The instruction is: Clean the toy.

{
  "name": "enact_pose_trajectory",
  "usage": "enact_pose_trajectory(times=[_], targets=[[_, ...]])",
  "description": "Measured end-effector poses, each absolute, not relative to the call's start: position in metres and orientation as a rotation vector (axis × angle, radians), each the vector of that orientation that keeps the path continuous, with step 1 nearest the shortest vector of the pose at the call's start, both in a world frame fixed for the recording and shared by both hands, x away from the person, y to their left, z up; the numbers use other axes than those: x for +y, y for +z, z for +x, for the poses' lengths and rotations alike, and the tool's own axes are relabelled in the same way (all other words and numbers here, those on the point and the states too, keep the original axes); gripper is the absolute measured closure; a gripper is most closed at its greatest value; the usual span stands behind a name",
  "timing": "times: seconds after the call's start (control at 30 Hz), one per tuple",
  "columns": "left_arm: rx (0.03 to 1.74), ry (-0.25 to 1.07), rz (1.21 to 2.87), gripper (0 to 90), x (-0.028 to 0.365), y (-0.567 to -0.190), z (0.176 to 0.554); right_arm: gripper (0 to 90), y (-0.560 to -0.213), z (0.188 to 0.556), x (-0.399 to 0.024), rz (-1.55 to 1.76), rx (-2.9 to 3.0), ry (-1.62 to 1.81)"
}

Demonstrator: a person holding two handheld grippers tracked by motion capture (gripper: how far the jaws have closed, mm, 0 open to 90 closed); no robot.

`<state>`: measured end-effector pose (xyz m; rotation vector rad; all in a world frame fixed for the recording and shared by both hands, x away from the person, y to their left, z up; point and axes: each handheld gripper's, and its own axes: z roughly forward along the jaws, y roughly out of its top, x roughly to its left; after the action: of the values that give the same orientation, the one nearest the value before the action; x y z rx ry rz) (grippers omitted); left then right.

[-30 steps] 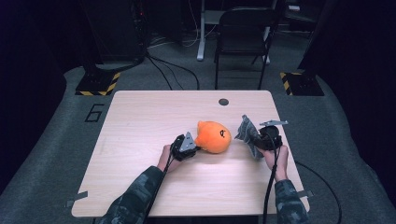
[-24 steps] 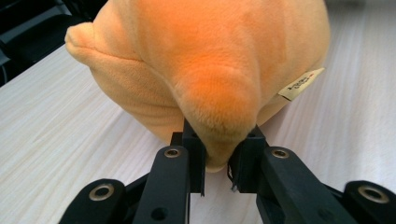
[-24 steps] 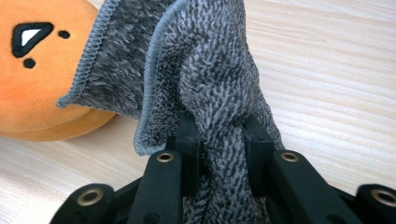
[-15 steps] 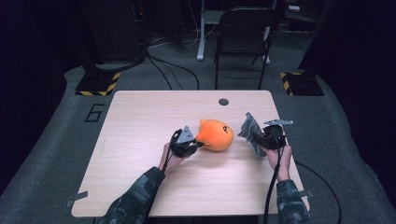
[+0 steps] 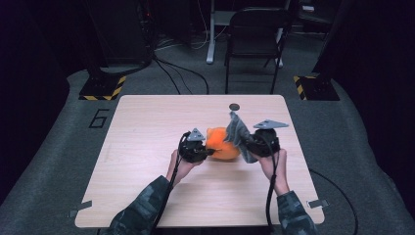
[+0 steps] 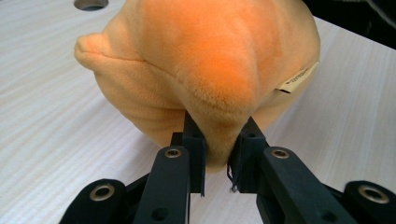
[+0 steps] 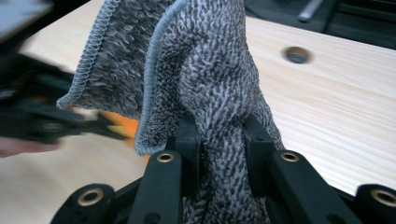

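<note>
The right gripper (image 5: 244,142), clamped on the grey cloth (image 5: 238,134), had swung in against the orange plush toy (image 5: 222,144) at mid-frame; the left gripper (image 5: 208,152) pinched the toy's fold, lifted slightly off the bench (image 5: 147,122), ready for wiping.

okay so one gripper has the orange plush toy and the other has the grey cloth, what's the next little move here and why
Probably bring the right gripper a touch further left, so the grey cloth it pinches lies against the orange plush toy. The left gripper is shut on a fold of the toy, steadying it above the table, and the cloth already hangs at the toy's right side.
</note>
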<state>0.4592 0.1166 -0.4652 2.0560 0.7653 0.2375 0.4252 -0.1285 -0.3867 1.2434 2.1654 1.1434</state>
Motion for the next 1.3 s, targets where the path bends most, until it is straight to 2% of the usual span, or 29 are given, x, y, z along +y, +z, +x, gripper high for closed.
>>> enact_pose_trajectory(times=[0.2, 0.67, 1.3], targets=[[0.740, 0.188, 2.074, 78.9, 0.111, -0.469, 0.455, 72.7, -0.405, 0.420, -0.085, 1.140, 2.238, 1.025], [0.732, 0.187, 2.096, 78.8, 0.106, -0.475, 0.454, 73.2, -0.416, 0.419, -0.076, 1.045, 2.241, 1.010], [0.713, 0.172, 2.092, 78.1, 0.105, -0.476, 0.454, 73.5, -0.427, 0.440, -0.123, 1.227, 2.205, 0.869]])
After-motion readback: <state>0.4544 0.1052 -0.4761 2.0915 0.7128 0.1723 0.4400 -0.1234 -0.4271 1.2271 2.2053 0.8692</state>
